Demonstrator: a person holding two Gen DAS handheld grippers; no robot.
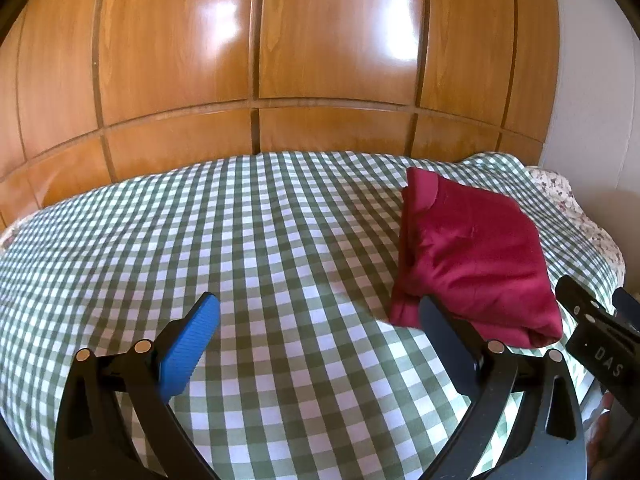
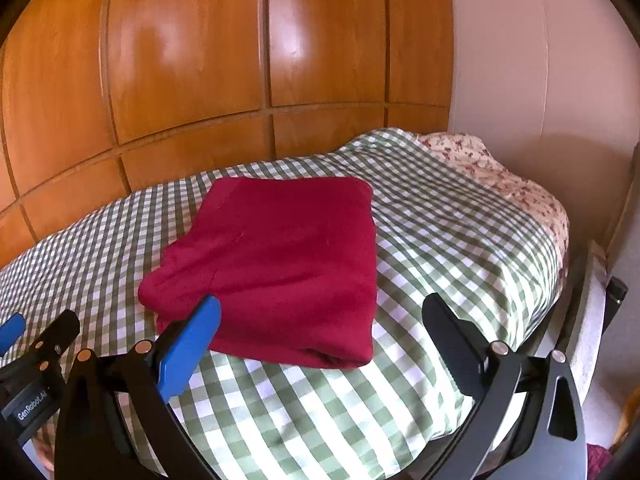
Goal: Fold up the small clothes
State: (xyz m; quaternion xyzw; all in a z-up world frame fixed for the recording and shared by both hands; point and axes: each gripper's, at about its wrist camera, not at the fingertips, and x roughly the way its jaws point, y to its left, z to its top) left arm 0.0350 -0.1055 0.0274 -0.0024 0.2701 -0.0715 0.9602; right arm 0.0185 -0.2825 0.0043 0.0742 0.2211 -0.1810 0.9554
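A dark red garment [image 1: 472, 248] lies folded into a thick rectangle on the green checked bed cover [image 1: 240, 240]. My left gripper [image 1: 320, 304] is open wide just above the cover, with nothing between its fingers; its right finger overlaps the garment's near left corner in the picture. In the right wrist view the red garment [image 2: 280, 256] lies just ahead of my right gripper [image 2: 322, 304], which is also open and holds nothing. Its blue pad [image 2: 192, 344] stands at the fold's near left corner. The checked cover [image 2: 440, 240] shows under both.
A glossy wooden wardrobe [image 1: 256, 60] runs along the far side of the bed. Floral bedding [image 2: 500, 176] shows at the far right corner against a white wall [image 2: 520, 60]. The bed's right edge [image 2: 560, 280] drops off close to my right gripper.
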